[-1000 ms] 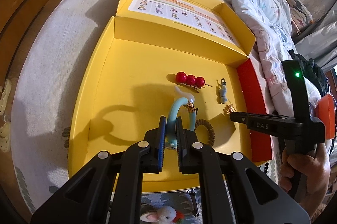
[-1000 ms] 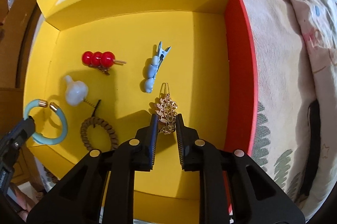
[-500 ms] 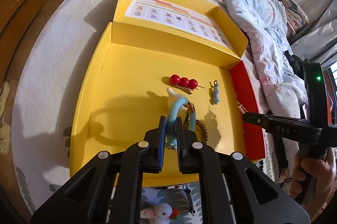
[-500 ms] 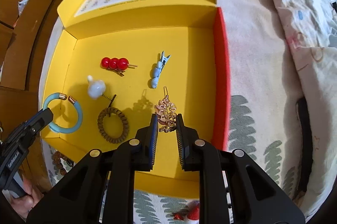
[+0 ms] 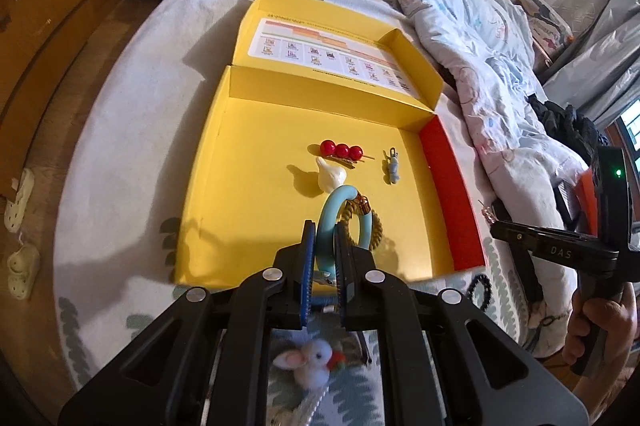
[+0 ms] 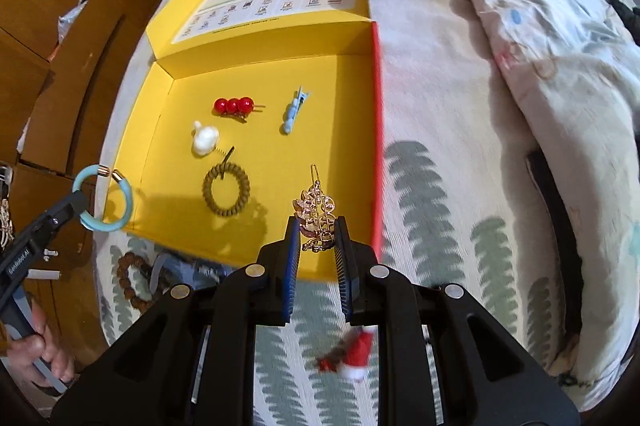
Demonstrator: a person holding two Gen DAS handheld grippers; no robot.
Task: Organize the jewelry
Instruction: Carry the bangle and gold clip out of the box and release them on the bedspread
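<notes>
An open yellow box (image 5: 248, 185) lies on the bed; it also shows in the right wrist view (image 6: 160, 129). In it lie a red three-bead clip (image 6: 233, 105), a light blue clip (image 6: 293, 109), a white hair tie charm (image 6: 205, 140) and a brown coil hair tie (image 6: 226, 194). My left gripper (image 5: 323, 238) is shut on a light blue bangle (image 5: 334, 214), held above the box's near edge. My right gripper (image 6: 317, 234) is shut on a gold leaf hair clip (image 6: 316, 209), held above the box's near right corner.
On the patterned bedspread in front of the box lie a white bunny charm (image 5: 308, 360), a red Santa hat charm (image 6: 352, 354), a brown bead bracelet (image 6: 132, 282) and a black bead bracelet (image 5: 480, 290). A rumpled quilt (image 5: 480, 37) lies right. Wooden cabinets (image 5: 36, 37) stand left.
Both grippers have risen and pulled back toward the box's near edge, carrying the bangle and the gold clip up out of the box. More of the bedspread shows in front.
</notes>
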